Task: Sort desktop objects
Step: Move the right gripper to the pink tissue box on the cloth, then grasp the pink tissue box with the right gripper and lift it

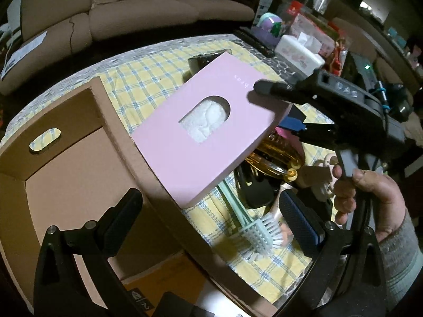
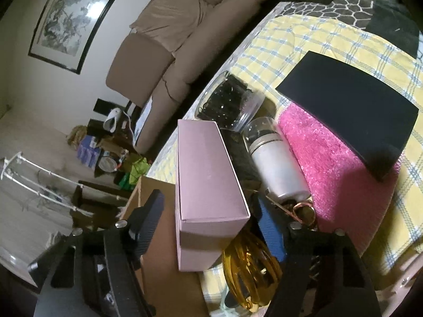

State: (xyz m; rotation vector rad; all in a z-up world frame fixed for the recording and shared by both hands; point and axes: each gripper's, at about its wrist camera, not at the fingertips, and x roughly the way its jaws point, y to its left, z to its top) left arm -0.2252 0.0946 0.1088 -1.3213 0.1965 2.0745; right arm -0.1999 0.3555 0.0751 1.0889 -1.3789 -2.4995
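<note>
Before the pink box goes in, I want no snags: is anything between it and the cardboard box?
Nothing visible. The pink box hangs tilted over the rim of the open cardboard box, in the right hand-held gripper.

Tilted pink windowed box [image 1: 201, 137] above cardboard box [image 1: 79, 174]

A lived-in sitting room, dimly lit

A tan sofa [image 2: 169, 60] stands against a pale wall [image 2: 23, 84] under a black-framed ink painting [image 2: 76, 13]; cluttered shelves [image 1: 364, 23] line the far side.
</note>
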